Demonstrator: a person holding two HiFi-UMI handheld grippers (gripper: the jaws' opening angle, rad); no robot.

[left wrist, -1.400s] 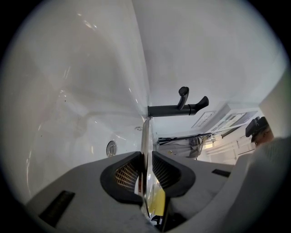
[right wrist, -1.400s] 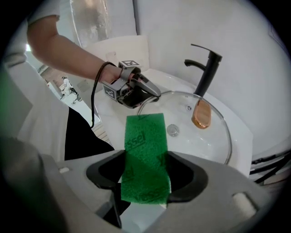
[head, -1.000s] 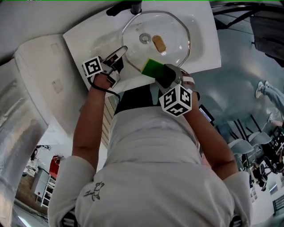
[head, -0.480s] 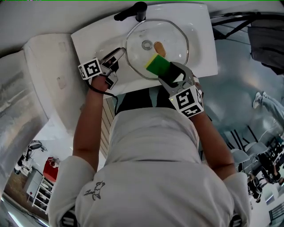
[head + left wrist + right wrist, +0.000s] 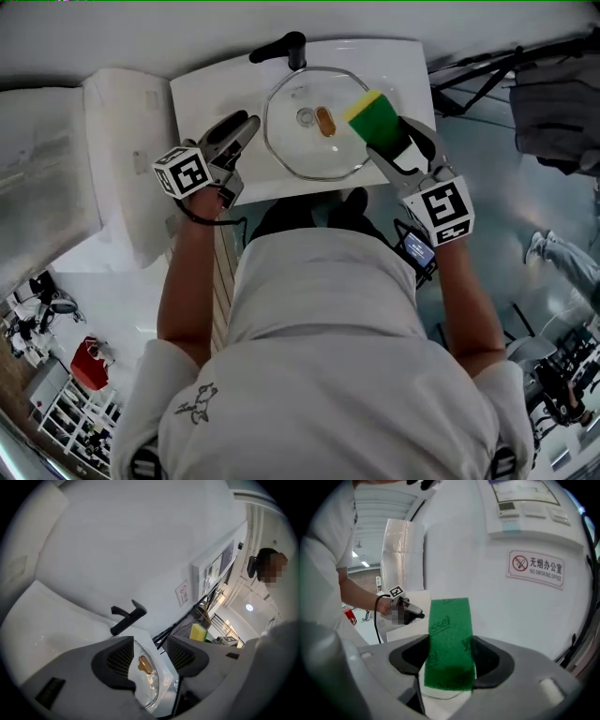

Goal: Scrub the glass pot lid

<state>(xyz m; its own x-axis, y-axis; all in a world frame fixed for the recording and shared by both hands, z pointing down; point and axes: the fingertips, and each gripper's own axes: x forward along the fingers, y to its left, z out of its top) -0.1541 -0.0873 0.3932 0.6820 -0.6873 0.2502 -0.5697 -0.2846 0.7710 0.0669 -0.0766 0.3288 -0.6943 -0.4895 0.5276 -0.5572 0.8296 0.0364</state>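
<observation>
The glass pot lid (image 5: 314, 141) lies in the white sink (image 5: 202, 89), the right gripper (image 5: 386, 136) squeezes a green sponge (image 5: 368, 112) over its edge, and the left gripper (image 5: 246, 127) holds nothing, its 2 jaws just opening wide.

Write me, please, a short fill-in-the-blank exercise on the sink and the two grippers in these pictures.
1. The right gripper is shut on a green and yellow ____.
2. The glass pot lid lies flat in the white ____.
3. The gripper with open, empty jaws is the ____ one.
4. The tap behind the lid is ____ in colour.

Missing words: sponge; sink; left; black.

Note: the jaws of the left gripper have just been opening, with nothing between them.
</observation>
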